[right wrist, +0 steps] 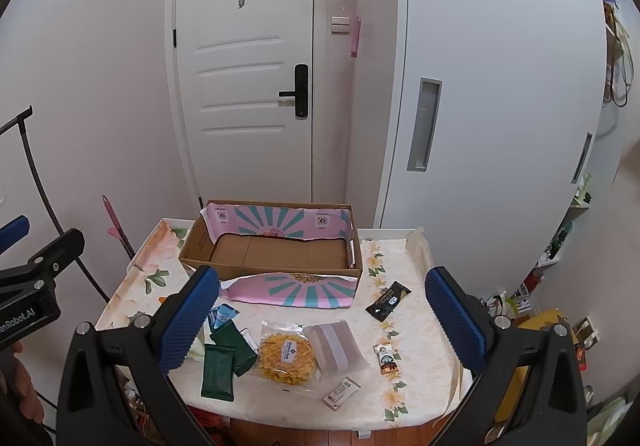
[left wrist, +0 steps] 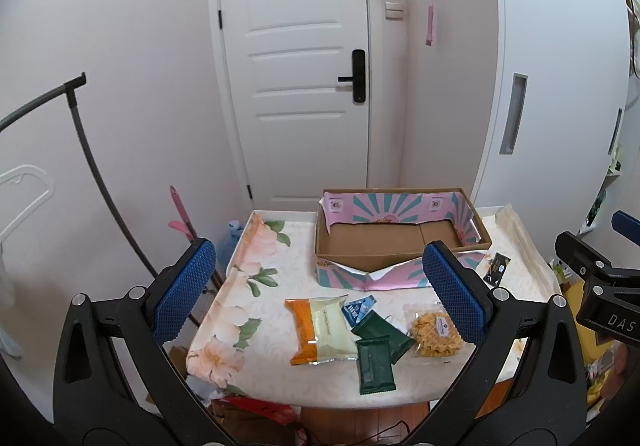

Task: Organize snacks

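Snack packets lie on a small floral table in front of an empty cardboard box. In the left wrist view: an orange-and-white bag, a blue sachet, two dark green packets, a clear bag of yellow waffle crisps and a black bar. The right wrist view also shows the green packets, waffle bag, a frosted pouch, black bar and two small sachets. My left gripper and right gripper hover open above the table's near edge, holding nothing.
A white door and a sliding cabinet stand behind the table. A dark curved rack pole is at the left. Clutter and shelves sit at the right, and bags lie on the floor under the table.
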`<state>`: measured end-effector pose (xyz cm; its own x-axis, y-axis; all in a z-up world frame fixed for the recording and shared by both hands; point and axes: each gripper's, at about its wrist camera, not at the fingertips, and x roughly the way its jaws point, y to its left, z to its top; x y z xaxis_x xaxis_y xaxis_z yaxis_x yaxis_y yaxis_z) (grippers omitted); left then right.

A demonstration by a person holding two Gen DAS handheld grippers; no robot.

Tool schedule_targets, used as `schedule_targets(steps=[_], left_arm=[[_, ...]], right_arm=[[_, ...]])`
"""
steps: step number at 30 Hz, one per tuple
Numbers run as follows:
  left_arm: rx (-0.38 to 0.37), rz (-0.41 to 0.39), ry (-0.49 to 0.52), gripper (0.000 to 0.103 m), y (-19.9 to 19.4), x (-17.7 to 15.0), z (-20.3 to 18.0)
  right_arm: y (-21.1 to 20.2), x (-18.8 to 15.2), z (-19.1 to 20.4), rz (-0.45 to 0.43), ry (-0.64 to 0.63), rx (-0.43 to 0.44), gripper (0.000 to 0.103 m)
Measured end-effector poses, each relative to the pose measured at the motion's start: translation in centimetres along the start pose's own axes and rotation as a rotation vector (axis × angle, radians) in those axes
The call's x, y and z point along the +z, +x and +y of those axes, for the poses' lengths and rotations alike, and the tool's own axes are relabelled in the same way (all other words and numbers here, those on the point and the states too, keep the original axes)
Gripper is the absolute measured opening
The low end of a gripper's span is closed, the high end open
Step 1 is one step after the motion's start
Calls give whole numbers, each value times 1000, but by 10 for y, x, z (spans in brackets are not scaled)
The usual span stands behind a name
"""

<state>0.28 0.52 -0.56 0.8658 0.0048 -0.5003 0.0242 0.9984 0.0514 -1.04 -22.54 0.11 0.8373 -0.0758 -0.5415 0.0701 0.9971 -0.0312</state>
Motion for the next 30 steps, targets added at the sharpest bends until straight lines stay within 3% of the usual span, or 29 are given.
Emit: schedule_targets(steps=[30], left_arm=[[-2, 0, 0, 103, 0, 1, -2]], right_arm=[[1, 4, -3, -6, 2, -8, 102]])
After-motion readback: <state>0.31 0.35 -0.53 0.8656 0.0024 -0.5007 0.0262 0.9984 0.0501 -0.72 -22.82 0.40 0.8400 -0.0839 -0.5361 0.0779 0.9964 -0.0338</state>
